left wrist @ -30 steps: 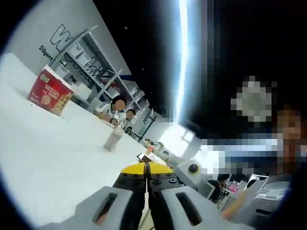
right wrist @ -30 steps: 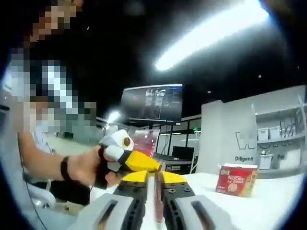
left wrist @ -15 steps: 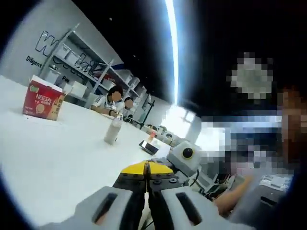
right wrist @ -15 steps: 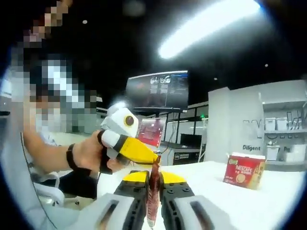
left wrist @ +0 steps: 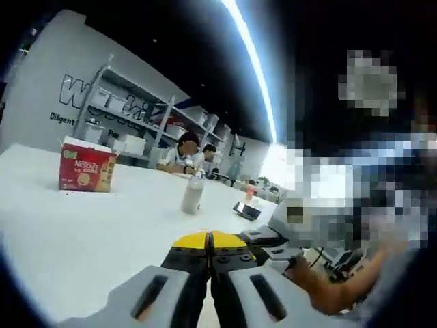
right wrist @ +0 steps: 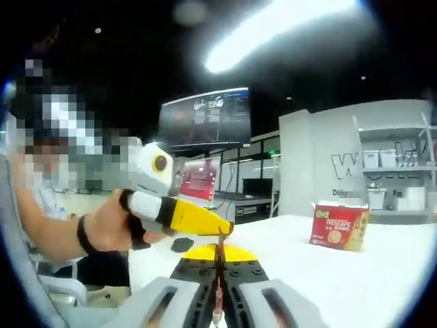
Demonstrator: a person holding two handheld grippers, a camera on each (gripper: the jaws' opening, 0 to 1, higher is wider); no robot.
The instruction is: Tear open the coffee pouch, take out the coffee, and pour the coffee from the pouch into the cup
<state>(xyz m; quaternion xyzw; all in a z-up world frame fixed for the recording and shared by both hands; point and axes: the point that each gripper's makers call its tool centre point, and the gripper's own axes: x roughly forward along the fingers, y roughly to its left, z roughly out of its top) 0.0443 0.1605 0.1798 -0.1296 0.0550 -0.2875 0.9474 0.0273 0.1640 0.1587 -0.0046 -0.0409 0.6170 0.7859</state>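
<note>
Pouch point(right wrist: 219, 273) first: a thin dark red coffee pouch stands on edge between the jaws of the right claw point(right wrist: 218, 254), which are pressed together on it, its lower end hanging down between the grey jaw bodies. At the pouch's top edge, the yellow tip of the left claw point(right wrist: 224, 231) comes in from the left and pinches it, held by a hand point(right wrist: 113, 229) with a dark wristband. In the left gripper view, the left claw point(left wrist: 210, 240) shows its yellow-tipped jaws drawn together; what they grip cannot be made out there. Just right of it, part of the right claw point(left wrist: 273, 242) and a bare forearm point(left wrist: 334, 297) reach in. Beyond, the white tabletop point(left wrist: 82, 232) carries a red Nescafe box point(left wrist: 86, 172), a pale bottle point(left wrist: 193, 195) and a dark phone point(left wrist: 246, 210) well apart from one another. Farther back stand shelves point(left wrist: 136, 126) against a lettered wall, with seated people point(left wrist: 184, 156), and a large monitor point(right wrist: 205, 117).
</note>
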